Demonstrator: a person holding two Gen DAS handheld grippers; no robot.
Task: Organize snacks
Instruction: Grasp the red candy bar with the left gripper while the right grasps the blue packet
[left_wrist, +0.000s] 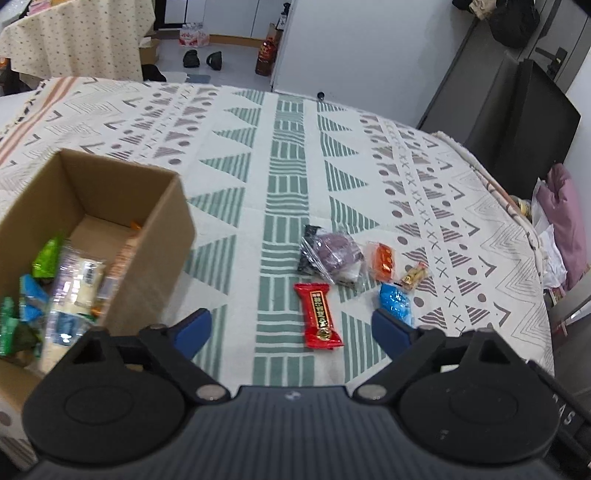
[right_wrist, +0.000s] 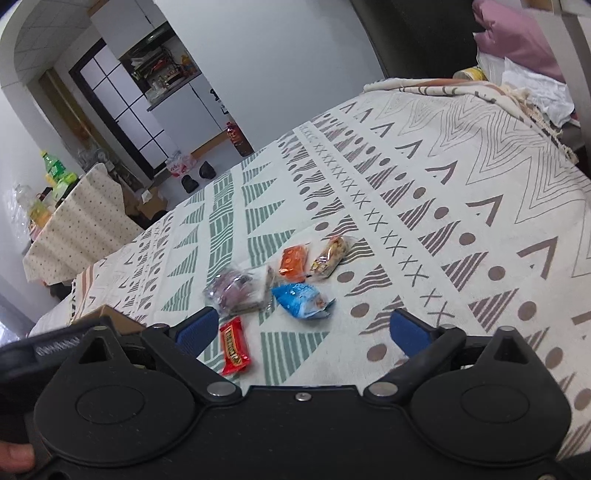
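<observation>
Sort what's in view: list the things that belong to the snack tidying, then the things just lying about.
Job:
open brown cardboard box
red snack packet
blue snack bag
orange packet
clear purple-filled bag
small beige packet

Lying about:
black shoes
pink cloth
green bottle

Black grippers, blue fingers (left_wrist: 194, 329), silver screws

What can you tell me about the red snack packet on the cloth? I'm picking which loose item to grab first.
The red snack packet is a flat, glossy oblong wrapper, plastic by its look, with crimped ends and a dark label panel with gold print down its middle. It looks sealed and lies flat on the patterned tablecloth, apart from the other loose snacks and nearest both cameras. In the right wrist view it lies just beside one blue fingertip. Nothing touches it but the cloth; neither gripper holds it.
</observation>
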